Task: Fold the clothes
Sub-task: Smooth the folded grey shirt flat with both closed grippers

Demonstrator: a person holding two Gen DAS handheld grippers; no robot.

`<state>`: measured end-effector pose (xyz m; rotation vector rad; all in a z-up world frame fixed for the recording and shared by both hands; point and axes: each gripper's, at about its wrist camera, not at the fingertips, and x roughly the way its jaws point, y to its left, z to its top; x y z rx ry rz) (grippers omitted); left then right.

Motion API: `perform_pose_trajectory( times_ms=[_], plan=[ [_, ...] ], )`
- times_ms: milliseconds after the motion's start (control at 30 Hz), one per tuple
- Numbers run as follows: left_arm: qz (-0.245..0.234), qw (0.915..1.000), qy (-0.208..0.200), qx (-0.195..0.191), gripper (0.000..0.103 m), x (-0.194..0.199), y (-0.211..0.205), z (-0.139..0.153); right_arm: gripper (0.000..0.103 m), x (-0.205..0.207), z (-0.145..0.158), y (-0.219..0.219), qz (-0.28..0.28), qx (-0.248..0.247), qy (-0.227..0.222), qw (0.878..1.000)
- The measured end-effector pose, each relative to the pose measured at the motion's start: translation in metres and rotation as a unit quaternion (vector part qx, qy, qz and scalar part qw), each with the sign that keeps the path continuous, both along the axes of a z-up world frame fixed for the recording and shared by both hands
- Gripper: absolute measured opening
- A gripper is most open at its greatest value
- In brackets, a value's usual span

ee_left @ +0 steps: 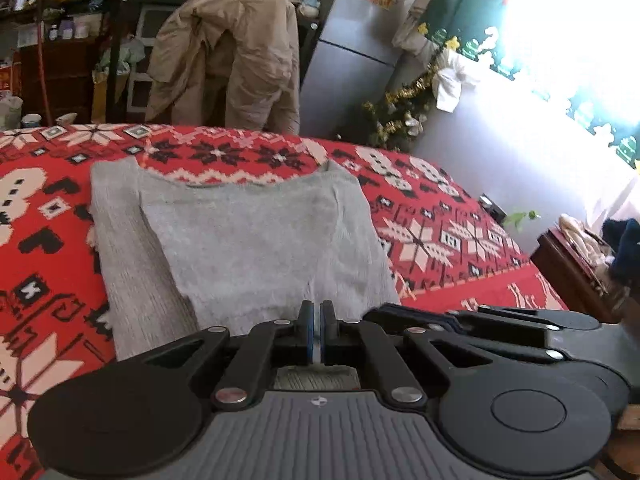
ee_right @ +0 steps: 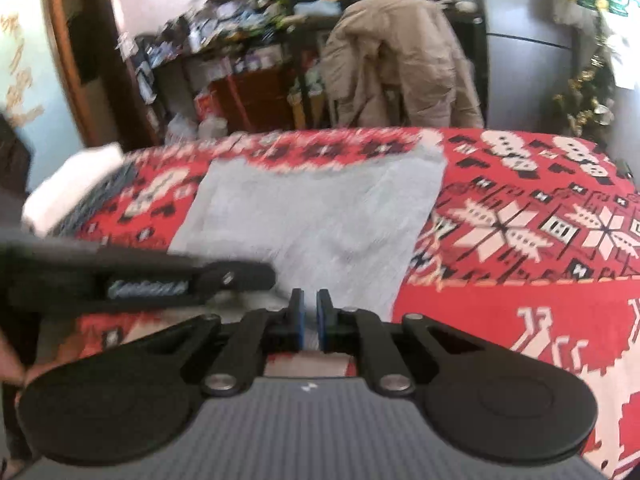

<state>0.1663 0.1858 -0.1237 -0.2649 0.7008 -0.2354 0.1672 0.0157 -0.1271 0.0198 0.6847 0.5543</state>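
Both grippers point forward and downward over a bed covered in a red patterned blanket (ee_left: 460,280). The left gripper (ee_left: 317,322) hovers at the near edge of a grey garment (ee_left: 256,240), and the right gripper (ee_right: 310,314) sits just beside it, over the same near edge. In the left wrist view the right gripper's black linkage shows at the right; in the right wrist view the left gripper crosses the left side as a blurred black bar.

The grey garment lies flat in the middle of the blanket, its neckline at the far end. Its left side is folded inward, a long ribbed strip lying over the body; the right side also looks turned in along a soft crease. The right wrist view is blurred, so finer folds there cannot be told.

No container holds anything here. Behind the bed a beige jacket (ee_left: 228,56) hangs over a chair, with cluttered shelves (ee_left: 72,8) to the left and a grey fridge (ee_left: 352,40) to the right.

The left gripper's blue-padded fingers (ee_left: 308,328) are pressed nearly together with only a thin slit between them; a pale sliver shows in that slit, but whether it is pinched cloth cannot be told. The right gripper's fingers (ee_right: 298,320) stand a little apart in a narrow gap, with nothing visibly clamped between them
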Motion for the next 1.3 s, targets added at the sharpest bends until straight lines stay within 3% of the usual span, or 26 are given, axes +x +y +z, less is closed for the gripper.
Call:
perform_pose_trajectory(
  times_ms=[100, 367, 500, 567, 633, 733, 800, 900, 1033, 1300],
  plan=[
    [0.014, 0.9999, 0.003, 0.001, 0.001, 0.002, 0.005, 0.001, 0.007, 0.013, 0.000, 0.011, 0.002, 0.011, 0.004, 1.000],
    [0.038, 0.9988, 0.031, 0.002, 0.002, 0.005, 0.018, -0.007, 0.012, -0.005, -0.010, 0.026, 0.044, -0.042, -0.012, 0.998],
    [0.034, 0.9991, 0.025, -0.007, 0.002, 0.002, 0.019, -0.004, 0.011, -0.009, 0.002, 0.007, 0.021, -0.019, -0.013, 1.000],
    [0.031, 0.9993, 0.015, -0.016, 0.002, 0.001, 0.018, -0.001, 0.012, -0.007, 0.004, -0.004, -0.006, -0.024, -0.021, 0.999],
    [0.030, 0.9992, 0.007, -0.024, 0.004, 0.002, 0.019, 0.002, 0.012, 0.001, -0.001, -0.011, -0.018, -0.025, 0.001, 1.000],
    [0.053, 0.9983, -0.004, -0.026, 0.004, 0.004, 0.027, 0.006, 0.012, -0.001, -0.001, -0.013, -0.012, -0.037, 0.005, 0.999],
    [0.071, 0.9966, -0.002, -0.041, 0.004, 0.006, 0.039, 0.007, 0.013, -0.002, -0.001, -0.013, -0.007, -0.046, 0.005, 0.999],
    [0.081, 0.9949, 0.018, -0.057, 0.004, 0.007, 0.050, 0.000, 0.013, 0.004, 0.009, -0.013, -0.020, -0.011, 0.002, 1.000],
    [0.075, 0.9962, 0.035, -0.027, 0.005, 0.004, 0.048, -0.008, 0.013, 0.019, 0.013, 0.005, 0.004, 0.028, -0.001, 1.000],
    [0.076, 0.9962, 0.031, -0.029, 0.008, -0.013, 0.060, -0.011, 0.013, 0.026, 0.002, 0.060, 0.065, 0.009, -0.014, 0.998]
  ],
)
